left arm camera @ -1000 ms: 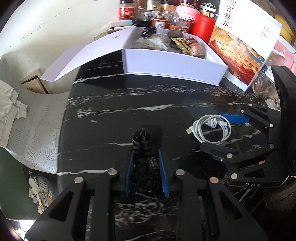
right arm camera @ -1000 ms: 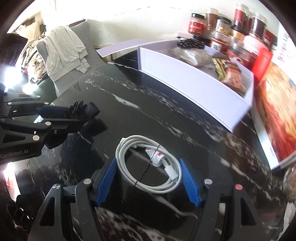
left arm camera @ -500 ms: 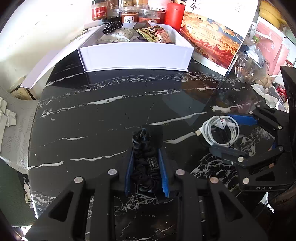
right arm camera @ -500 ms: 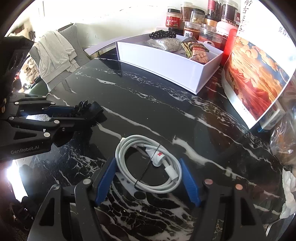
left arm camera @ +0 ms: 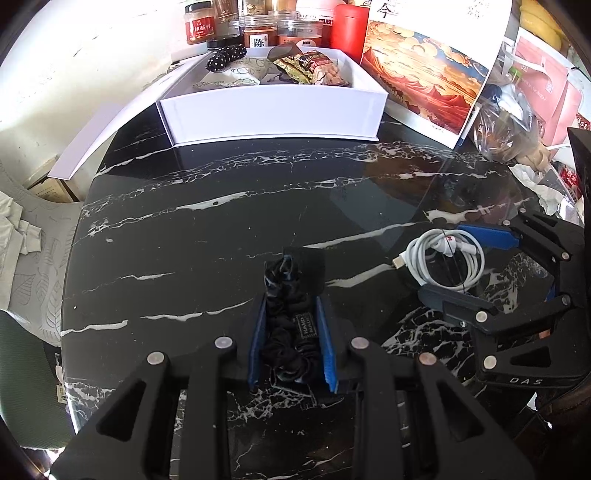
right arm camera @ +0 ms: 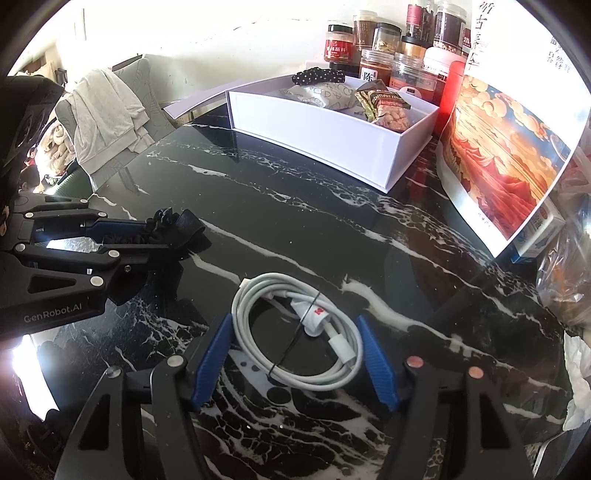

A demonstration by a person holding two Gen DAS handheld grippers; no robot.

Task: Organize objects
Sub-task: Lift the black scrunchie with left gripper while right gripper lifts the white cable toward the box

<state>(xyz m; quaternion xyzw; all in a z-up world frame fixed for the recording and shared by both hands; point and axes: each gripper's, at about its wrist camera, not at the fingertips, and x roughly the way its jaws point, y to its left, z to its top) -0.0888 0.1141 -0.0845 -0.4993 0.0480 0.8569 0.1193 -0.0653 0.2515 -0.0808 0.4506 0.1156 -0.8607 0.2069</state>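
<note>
My left gripper (left arm camera: 291, 306) is shut on a black scrunchie (left arm camera: 286, 325) and holds it over the black marble table; it also shows in the right wrist view (right arm camera: 162, 229). My right gripper (right arm camera: 295, 325) is shut on a coiled white cable (right arm camera: 295, 332), its blue pads pressing both sides of the coil. The cable also shows in the left wrist view (left arm camera: 443, 258). A white open box (left arm camera: 273, 114) stands at the far side of the table and holds snack packets (left arm camera: 310, 68) and a dotted black scrunchie (left arm camera: 223, 57).
Several spice jars (left arm camera: 255, 26) and a red canister (left arm camera: 349, 27) stand behind the box. A picture board (left arm camera: 424, 74) leans at the right, with plastic bags (left arm camera: 509, 125) beside it. A chair with clothes (right arm camera: 103, 110) is at the table's left edge.
Both grippers have pulled back from the box and swung their views, so the box looks farther and more centred. Both keep their holds on the scrunchie and the cable.
</note>
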